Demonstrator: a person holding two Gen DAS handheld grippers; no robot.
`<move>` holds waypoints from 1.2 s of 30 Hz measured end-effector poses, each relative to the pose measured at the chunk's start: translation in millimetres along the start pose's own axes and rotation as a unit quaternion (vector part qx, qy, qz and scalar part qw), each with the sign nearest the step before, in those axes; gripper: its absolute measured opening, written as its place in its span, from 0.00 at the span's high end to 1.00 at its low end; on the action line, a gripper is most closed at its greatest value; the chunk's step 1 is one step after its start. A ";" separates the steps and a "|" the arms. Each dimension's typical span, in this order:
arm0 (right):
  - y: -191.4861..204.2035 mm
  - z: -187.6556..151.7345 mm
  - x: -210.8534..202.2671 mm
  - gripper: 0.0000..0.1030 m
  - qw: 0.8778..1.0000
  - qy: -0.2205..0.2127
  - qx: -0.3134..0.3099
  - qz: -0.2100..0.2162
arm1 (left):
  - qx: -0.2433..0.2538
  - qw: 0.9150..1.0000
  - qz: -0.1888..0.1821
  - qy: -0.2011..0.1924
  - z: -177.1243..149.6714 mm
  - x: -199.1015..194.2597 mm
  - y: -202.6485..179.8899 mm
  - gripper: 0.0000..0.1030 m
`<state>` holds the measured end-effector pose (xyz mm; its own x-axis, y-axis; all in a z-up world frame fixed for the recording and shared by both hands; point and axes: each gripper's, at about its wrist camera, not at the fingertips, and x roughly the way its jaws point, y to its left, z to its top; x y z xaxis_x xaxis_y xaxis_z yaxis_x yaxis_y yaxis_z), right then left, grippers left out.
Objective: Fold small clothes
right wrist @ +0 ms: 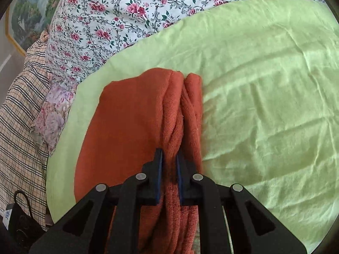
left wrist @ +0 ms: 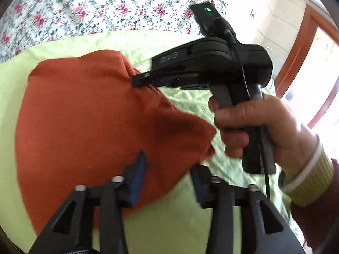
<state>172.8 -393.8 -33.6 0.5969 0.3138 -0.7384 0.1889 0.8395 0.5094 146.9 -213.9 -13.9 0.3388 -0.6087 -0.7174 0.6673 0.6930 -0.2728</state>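
A: Item one, the rust-orange garment (right wrist: 127, 127). Location?

B: Lying on the light green sheet (right wrist: 264, 84) spread over the bed, beside the floral bedcover (right wrist: 106, 21). One side is doubled over into a thick ridge, which reads as a fold partly made.

A: Item two, the right hand-held gripper (right wrist: 169, 160).

B: Jaws nearly together, clamped on that bunched ridge, probably so the layers stay stacked while the fold is laid. The person's hand (left wrist: 254, 127) grips its handle.

A: Item three, the left hand-held gripper (left wrist: 167, 171).

B: Jaws parted about halfway, nothing pinched; the garment's near edge lies under and between the fingers (left wrist: 137, 175), unpressed.

A: Containers?

B: None in view. A checked cloth (right wrist: 21, 116) lies off the sheet's edge.
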 end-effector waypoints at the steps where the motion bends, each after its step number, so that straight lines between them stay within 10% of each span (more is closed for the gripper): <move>1: 0.3 -0.2 -4.1 0.86 1.000 -0.003 0.003 -0.005 | -0.005 1.000 -0.002 -0.002 -2.9 -8.4 4.0 0.47; 4: 1.4 -3.2 -20.9 0.61 0.999 -0.014 0.006 -0.028 | -0.032 0.999 0.013 -0.011 -11.7 -36.6 24.1 0.31; 5: 1.0 -5.6 -25.6 0.30 0.999 -0.016 0.011 -0.026 | -0.047 0.999 0.021 -0.017 -13.5 -47.7 36.6 0.29; 7: 2.2 -11.7 -35.3 0.10 0.999 -0.024 0.016 -0.016 | -0.073 0.997 0.033 -0.023 -14.2 -61.8 59.5 0.22; 12: 7.7 -24.6 -34.5 0.10 1.000 -0.004 0.007 0.006 | -0.142 0.988 0.056 -0.023 -7.4 -65.8 123.3 0.19; 17: 5.6 -21.7 -12.2 0.12 1.000 0.022 0.013 0.017 | -0.227 0.974 0.000 0.012 8.3 -27.2 192.5 0.19; 22: 0.3 -15.9 9.0 0.38 0.998 0.047 0.021 0.021 | -0.231 0.972 -0.028 0.016 22.4 4.4 206.4 0.22; 26: -7.4 -17.2 17.0 0.72 0.996 0.053 0.051 0.040 | -0.211 0.976 -0.038 0.032 27.6 21.1 200.9 0.70; 36: 70.8 -45.3 -3.6 0.77 0.994 0.029 0.018 0.109 | -0.193 0.981 0.006 -0.023 -16.8 -109.5 192.2 0.76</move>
<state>148.7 -315.3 -14.9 0.5813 0.5114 -0.6329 0.0883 0.7336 0.6738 226.9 -7.6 1.5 0.3802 -0.6098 -0.6954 0.3643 0.7899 -0.4934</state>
